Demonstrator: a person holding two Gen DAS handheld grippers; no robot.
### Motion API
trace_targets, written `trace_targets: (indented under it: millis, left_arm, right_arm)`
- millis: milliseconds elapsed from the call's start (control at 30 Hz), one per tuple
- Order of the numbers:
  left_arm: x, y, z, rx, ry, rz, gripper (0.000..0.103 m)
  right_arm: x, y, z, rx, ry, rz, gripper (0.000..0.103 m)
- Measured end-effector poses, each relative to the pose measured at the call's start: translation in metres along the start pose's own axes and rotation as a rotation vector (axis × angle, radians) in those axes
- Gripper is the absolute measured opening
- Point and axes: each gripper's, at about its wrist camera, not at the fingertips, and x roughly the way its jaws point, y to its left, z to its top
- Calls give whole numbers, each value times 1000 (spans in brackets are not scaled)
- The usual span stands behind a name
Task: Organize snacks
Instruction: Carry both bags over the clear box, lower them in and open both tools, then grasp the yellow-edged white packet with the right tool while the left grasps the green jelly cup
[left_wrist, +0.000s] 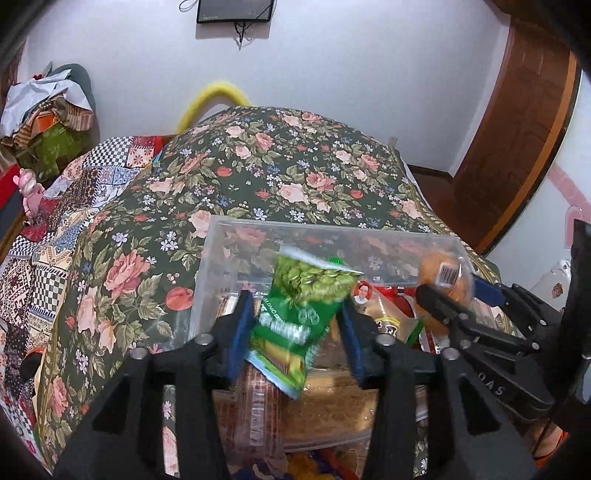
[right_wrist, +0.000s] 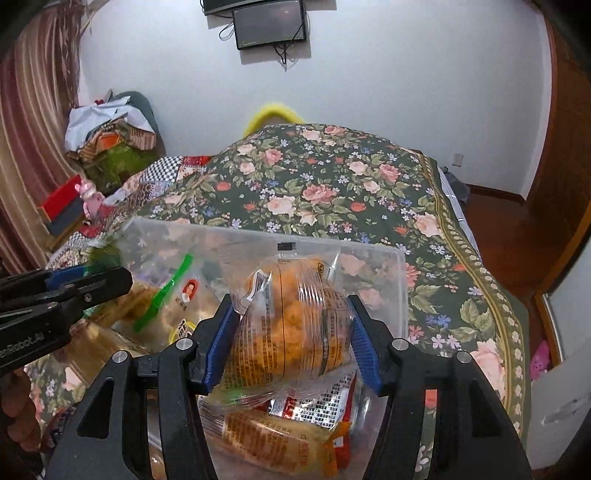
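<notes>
Here, two hand-held grippers work side by side above a clear plastic bin (left_wrist: 221, 236) that sits on a bed covered by a dark floral bedspread (left_wrist: 258, 162).

The left gripper (left_wrist: 295, 325) has a green snack packet (left_wrist: 299, 310) between its blue pads. The packet hangs tilted and blurred, its lower corner below the fingers; the pad on the picture's left touches its edge, while a gap shows at the other pad, so the jaws stand open around it and no firm grip is visible.

The right gripper (right_wrist: 291, 343) holds a clear bag of orange snacks (right_wrist: 295, 321), both blue pads pressed against the bag's sides over the near right part of the bin.

Inside the bin lie more packets: a clear bag with a green strip and a small portrait label (right_wrist: 181, 295) toward the left side, and a red and orange wrapper (right_wrist: 295, 417) beneath the held bag.

A patchwork quilt (left_wrist: 74, 206) covers the bed's left edge. On the white wall beyond the far edge hangs a dark screen (right_wrist: 271, 26).
</notes>
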Motion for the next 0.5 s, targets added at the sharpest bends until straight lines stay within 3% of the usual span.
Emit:
trace_targets:
  millis: [100,233,500]
  left_arm:
    - [-10,-4,-2,32,-35,19,53]
    - [-30,-3,-5,42,-56,-1,60]
    - [-75,7,-14,51,-88,-35,66]
  right_arm:
    - [0,0,-1,8,13,6,61]
    - [-17,-4,-1,41,-31,17,75]
    - [-66,-4,-10,28,-92,39,78]
